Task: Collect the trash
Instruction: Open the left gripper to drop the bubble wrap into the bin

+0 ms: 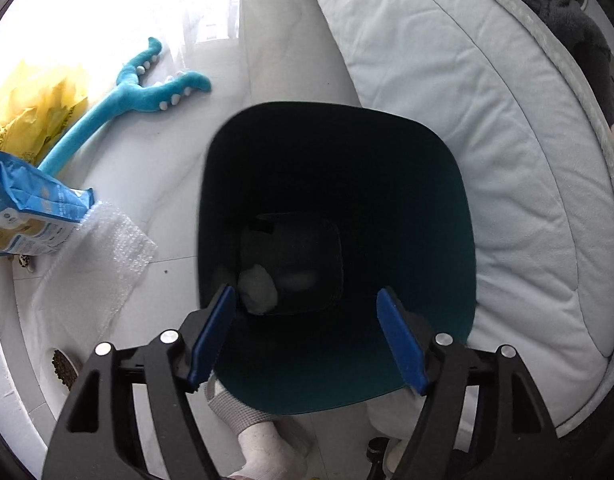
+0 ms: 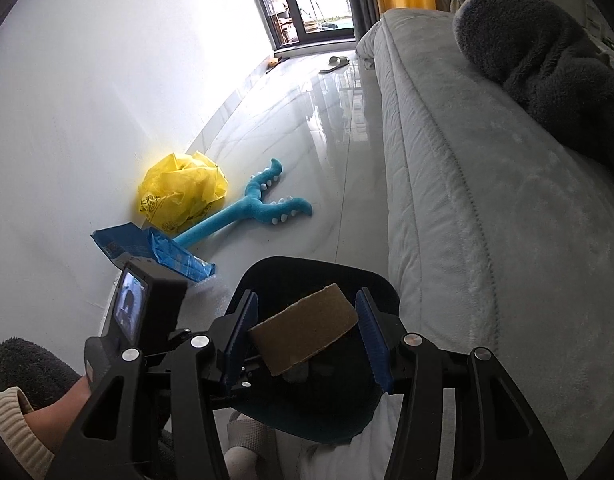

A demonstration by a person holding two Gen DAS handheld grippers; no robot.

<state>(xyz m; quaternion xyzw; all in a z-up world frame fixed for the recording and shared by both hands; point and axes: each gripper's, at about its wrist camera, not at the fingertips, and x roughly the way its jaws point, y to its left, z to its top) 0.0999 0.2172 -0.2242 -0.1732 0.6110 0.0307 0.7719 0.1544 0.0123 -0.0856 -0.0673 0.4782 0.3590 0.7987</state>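
Glossy floor tiles (image 2: 291, 128), upper centre. Right gripper (image 2: 305, 330) clamps the cardboard tape roll (image 2: 307, 330) above the dark bin (image 1: 335, 256). Left gripper (image 1: 305, 322) spread wide, empty.

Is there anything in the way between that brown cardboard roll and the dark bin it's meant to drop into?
Nothing visible. The cardboard roll sits between the right tool's fingers directly over the bin's open mouth. The left tool is open over the bin too, empty.

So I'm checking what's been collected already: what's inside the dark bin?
At the bottom of the bin, the left wrist view shows one crumpled white wad. The rest of the bottom is too dark to make out, and the near wall hides part of it.
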